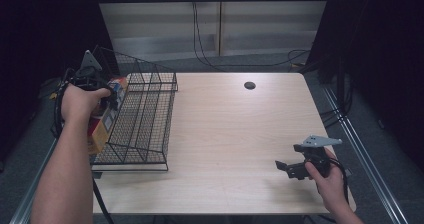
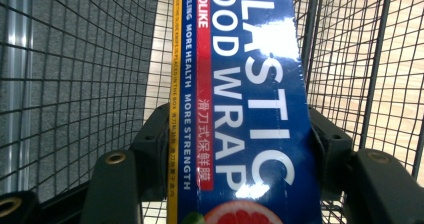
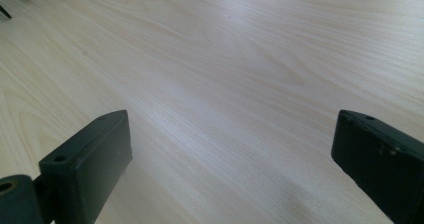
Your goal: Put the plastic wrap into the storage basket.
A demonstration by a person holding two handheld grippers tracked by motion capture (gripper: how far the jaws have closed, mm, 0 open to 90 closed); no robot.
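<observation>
A long blue and yellow plastic wrap box (image 1: 106,120) leans inside the left end of a black wire basket (image 1: 145,119). My left gripper (image 1: 109,102) is shut on it from the basket's left side. In the left gripper view, both black jaws press against the sides of the box (image 2: 240,84), with the basket mesh (image 2: 75,84) behind it. My right gripper (image 1: 283,167) rests low over the table's front right. Its jaws are open in the right gripper view (image 3: 230,144), with bare wood between them.
The light wooden table (image 1: 230,134) has a small dark round hole (image 1: 249,85) near its back edge. The basket stands at the table's left edge. Cables run along the floor behind the table.
</observation>
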